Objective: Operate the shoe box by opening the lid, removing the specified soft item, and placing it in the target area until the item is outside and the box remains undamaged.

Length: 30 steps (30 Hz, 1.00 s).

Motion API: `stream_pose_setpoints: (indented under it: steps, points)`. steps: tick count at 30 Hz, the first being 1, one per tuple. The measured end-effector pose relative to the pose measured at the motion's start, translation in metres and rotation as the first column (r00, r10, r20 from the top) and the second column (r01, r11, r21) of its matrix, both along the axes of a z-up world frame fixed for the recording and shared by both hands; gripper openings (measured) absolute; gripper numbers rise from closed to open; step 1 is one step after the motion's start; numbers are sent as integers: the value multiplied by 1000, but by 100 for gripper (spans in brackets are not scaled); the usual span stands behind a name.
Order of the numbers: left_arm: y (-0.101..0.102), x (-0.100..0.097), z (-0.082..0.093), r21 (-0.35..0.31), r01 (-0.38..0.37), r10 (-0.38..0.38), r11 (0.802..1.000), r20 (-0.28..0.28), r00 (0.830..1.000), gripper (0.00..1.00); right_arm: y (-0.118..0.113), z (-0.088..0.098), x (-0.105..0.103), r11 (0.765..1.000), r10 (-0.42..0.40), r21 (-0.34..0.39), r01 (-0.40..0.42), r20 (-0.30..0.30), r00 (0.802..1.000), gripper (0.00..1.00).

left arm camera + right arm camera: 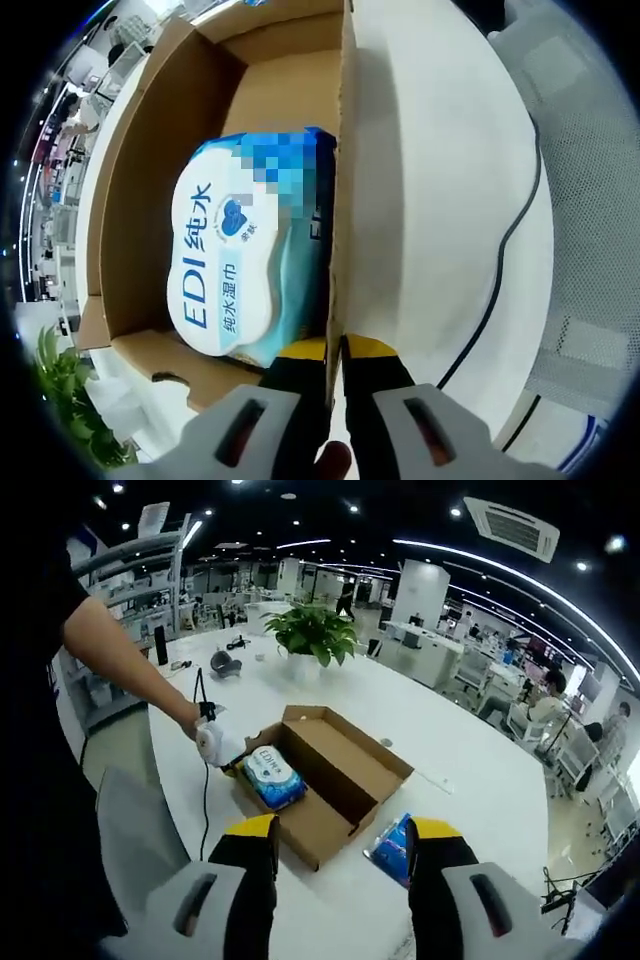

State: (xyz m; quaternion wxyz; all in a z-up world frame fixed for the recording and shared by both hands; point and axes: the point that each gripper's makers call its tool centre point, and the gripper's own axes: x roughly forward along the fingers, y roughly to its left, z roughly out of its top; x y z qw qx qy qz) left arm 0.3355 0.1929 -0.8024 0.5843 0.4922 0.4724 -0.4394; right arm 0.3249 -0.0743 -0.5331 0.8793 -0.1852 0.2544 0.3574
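The left gripper (335,375) pinches the box (340,770) wall to steady it, the wipes pack (245,250) lies inside, and the right gripper (340,855) hovers wide open, empty.

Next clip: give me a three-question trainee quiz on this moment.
1. True or false: the box is closed.
2. What does the left hand-held gripper pinch? A) box wall B) plant C) cable
3. Fill in: a second blue pack lies on the table ____ the box, while the wet wipes pack sits inside.

Key: 1 false; 2 A; 3 outside. The right hand-held gripper is open.
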Motion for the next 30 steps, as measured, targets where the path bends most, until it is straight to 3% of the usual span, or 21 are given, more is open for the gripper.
stream_pose_setpoints:
  steps: [2, 5, 7, 11, 15, 19, 23, 27, 30]
  points:
    - [0, 0, 0, -1, -1, 1, 1000, 2, 1000, 2, 9, 13, 7, 993, -50, 105, 49, 2, 999, 44]
    - [0, 0, -1, 0, -4, 4, 1000, 1, 1000, 2, 16, 20, 16, 988, -55, 147, 53, 11, 998, 43]
    - [0, 0, 0, -1, -3, 3, 1000, 3, 1000, 3, 20, 18, 17, 991, -49, 127, 48, 5, 999, 43]
    - [0, 0, -1, -1, -3, 3, 1000, 4, 1000, 3, 25, 9, 15, 1000, 2, 18, -2, 13, 1000, 43]
    - [0, 0, -1, -1, -1, 1, 1000, 5, 1000, 3, 35, 10, 13, 1000, 29, 12, -29, 17, 999, 43]
    - [0, -1, -1, -1, -1, 1, 1000, 3, 1000, 2, 45, 6, 12, 997, 74, 12, -74, 0, 997, 32]
    - [-1, 0, -1, -2, -1, 1, 1000, 6, 1000, 3, 49, -7, 16, 990, 124, -66, -126, -35, 992, 38]
    - [-1, 0, -1, -3, -2, 2, 1000, 7, 1000, 3, 51, -10, 25, 985, 144, -91, -148, -45, 989, 38]
    - [0, 0, 0, -3, -2, 2, 1000, 6, 1000, 3, 54, -24, 32, 978, 158, -123, -168, -83, 984, 38]
